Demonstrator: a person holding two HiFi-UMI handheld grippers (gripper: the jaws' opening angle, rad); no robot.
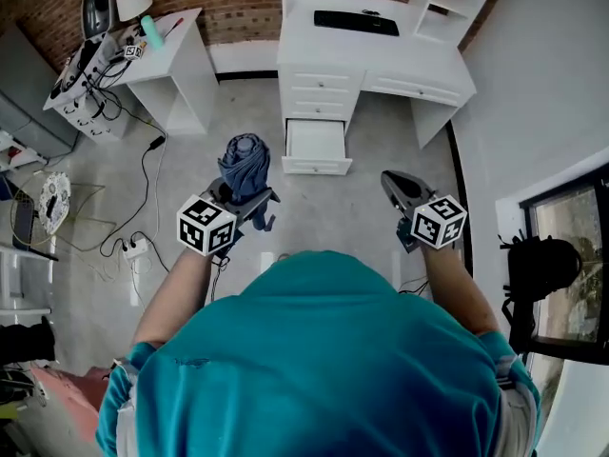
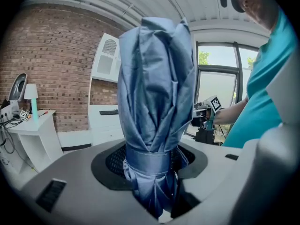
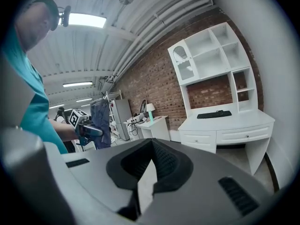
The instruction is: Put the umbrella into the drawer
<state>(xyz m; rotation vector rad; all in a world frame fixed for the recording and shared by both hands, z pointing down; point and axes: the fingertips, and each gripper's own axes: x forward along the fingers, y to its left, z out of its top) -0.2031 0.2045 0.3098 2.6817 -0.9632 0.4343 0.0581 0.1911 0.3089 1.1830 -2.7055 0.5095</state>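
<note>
A folded blue umbrella [image 1: 245, 165] stands upright in my left gripper [image 1: 249, 196], which is shut on its strapped lower part. In the left gripper view the umbrella [image 2: 157, 93] fills the middle, pinched between the pads of the left gripper [image 2: 152, 172]. My right gripper [image 1: 396, 187] is held level beside it, shut and empty; its pads meet in the right gripper view [image 3: 150, 165]. The bottom drawer [image 1: 316, 141] of the white desk [image 1: 419, 79] is pulled open and looks empty, on the floor ahead of both grippers. The umbrella [image 3: 101, 122] also shows at the left of the right gripper view.
A black keyboard [image 1: 357, 22] lies on the desk, with a white shelf unit [image 1: 447, 3] at its right end. A small white table [image 1: 176, 46] with a lamp and cables stands at the left. A power strip [image 1: 133, 248] and cords lie on the floor at the left.
</note>
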